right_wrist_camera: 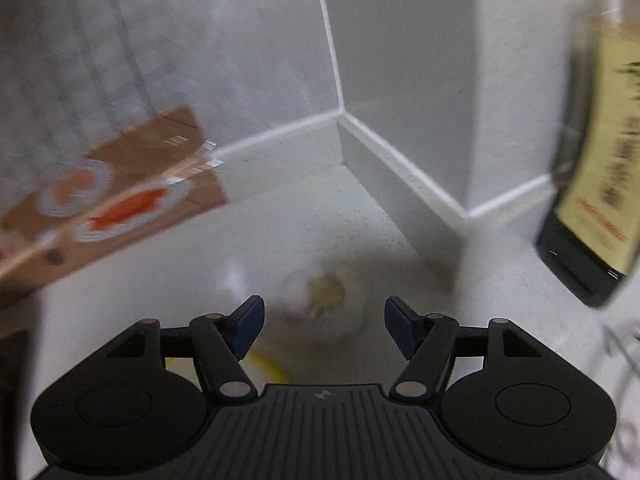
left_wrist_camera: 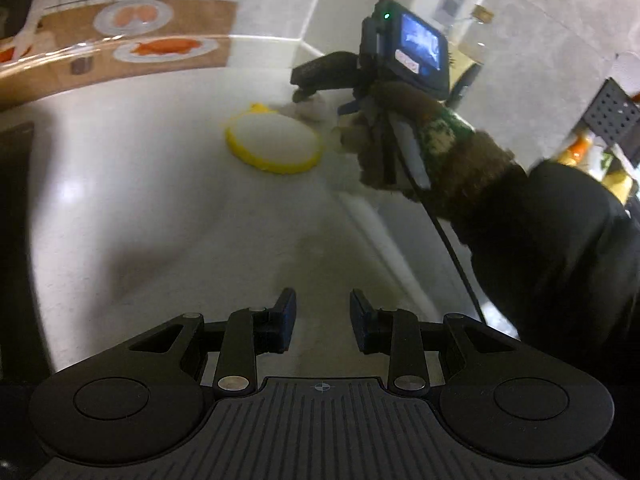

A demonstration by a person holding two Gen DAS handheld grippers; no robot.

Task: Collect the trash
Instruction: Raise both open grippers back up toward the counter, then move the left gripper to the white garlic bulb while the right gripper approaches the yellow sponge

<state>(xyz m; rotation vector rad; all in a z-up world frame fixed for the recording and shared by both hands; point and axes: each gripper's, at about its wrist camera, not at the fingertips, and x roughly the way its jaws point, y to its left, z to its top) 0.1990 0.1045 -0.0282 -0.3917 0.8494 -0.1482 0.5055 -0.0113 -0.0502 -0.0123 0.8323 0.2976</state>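
A crumpled white wad with a brownish patch (right_wrist_camera: pixel 325 300) lies on the white counter (right_wrist_camera: pixel 280 240) near the wall corner. My right gripper (right_wrist_camera: pixel 324 324) hangs just over it, open, with the wad showing between its blue pads (right_wrist_camera: pixel 250 320); the pads do not press on it. A white disc with a yellow rim (left_wrist_camera: pixel 274 142) lies right beside the wad (left_wrist_camera: pixel 310 110). In the left wrist view a gloved hand (left_wrist_camera: pixel 400 148) holds the right gripper (left_wrist_camera: pixel 306 92) above the wad. My left gripper (left_wrist_camera: pixel 323 312) stands open and empty over bare counter, nearer the front.
A brown printed board showing plates of food (left_wrist_camera: pixel 132 40) leans at the left wall. A dark bottle with a yellow label (right_wrist_camera: pixel 592 200) stands at the right. A corked glass bottle (left_wrist_camera: pixel 476 36) and a black perforated rack (left_wrist_camera: pixel 612 116) stand behind the hand.
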